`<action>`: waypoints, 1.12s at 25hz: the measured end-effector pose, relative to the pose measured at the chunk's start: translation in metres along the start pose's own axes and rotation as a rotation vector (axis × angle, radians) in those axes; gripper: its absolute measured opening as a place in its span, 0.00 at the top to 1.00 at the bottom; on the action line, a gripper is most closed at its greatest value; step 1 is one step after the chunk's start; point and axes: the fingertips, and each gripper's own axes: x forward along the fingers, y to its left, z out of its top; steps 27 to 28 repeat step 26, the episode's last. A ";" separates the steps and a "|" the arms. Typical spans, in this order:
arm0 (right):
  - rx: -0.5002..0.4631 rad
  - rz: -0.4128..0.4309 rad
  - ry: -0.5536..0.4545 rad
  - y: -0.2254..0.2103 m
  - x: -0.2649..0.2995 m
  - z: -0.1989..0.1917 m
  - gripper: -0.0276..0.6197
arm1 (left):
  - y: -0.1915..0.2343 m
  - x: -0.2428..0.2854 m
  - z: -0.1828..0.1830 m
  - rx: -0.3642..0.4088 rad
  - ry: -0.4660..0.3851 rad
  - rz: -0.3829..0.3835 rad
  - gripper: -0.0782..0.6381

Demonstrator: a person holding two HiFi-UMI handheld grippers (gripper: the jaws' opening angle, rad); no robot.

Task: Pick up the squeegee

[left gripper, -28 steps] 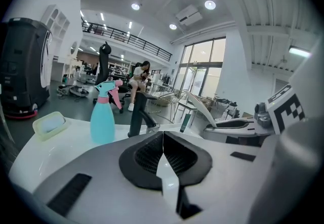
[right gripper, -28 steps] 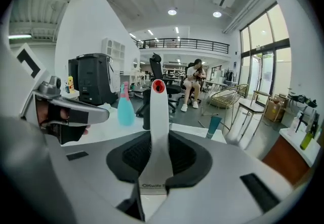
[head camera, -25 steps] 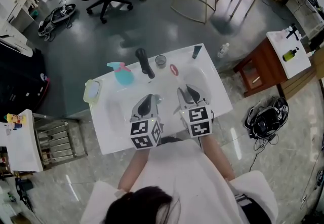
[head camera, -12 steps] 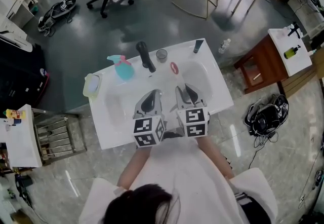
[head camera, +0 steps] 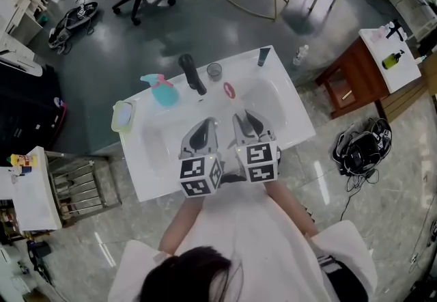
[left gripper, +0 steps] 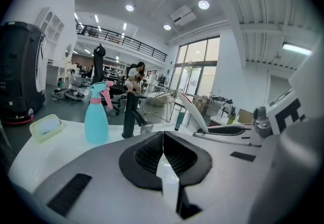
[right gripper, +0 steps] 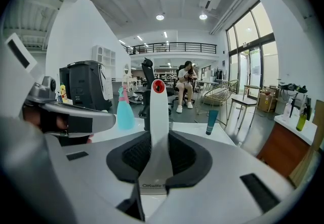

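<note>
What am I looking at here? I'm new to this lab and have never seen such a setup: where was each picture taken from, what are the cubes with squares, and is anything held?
There is no robot here. A person stands at a white washbasin and holds a two-jaw gripper in each hand. The cubes with black-and-white squares are part of those grippers. The top-down picture comes from a camera on the person's head. The other two come from cameras riding on each gripper, looking along its jaws. On the basin are a teal spray bottle, a black faucet, a small glass, a teal tube and a soap dish. The right gripper is shut on the white handle of the squeegee, whose red-marked end points away from the person. The left gripper is shut and empty.
</note>
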 end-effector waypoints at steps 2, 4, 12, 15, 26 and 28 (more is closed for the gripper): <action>0.001 0.000 0.000 0.000 0.000 0.000 0.80 | -0.002 0.000 -0.001 0.005 0.004 -0.005 0.86; 0.006 0.001 -0.002 0.001 0.000 0.000 0.80 | -0.003 0.000 0.000 0.010 0.006 -0.009 0.86; 0.001 0.004 -0.009 0.005 0.001 0.001 0.80 | 0.000 0.001 -0.005 0.022 0.024 -0.010 0.86; 0.002 0.005 -0.004 0.005 0.000 -0.002 0.80 | -0.002 0.001 -0.006 0.025 0.027 -0.013 0.86; 0.003 -0.013 0.015 0.009 -0.010 -0.017 0.80 | -0.010 -0.005 -0.016 0.021 0.035 -0.026 0.86; 0.003 -0.013 0.015 0.009 -0.010 -0.017 0.80 | -0.010 -0.005 -0.016 0.021 0.035 -0.026 0.86</action>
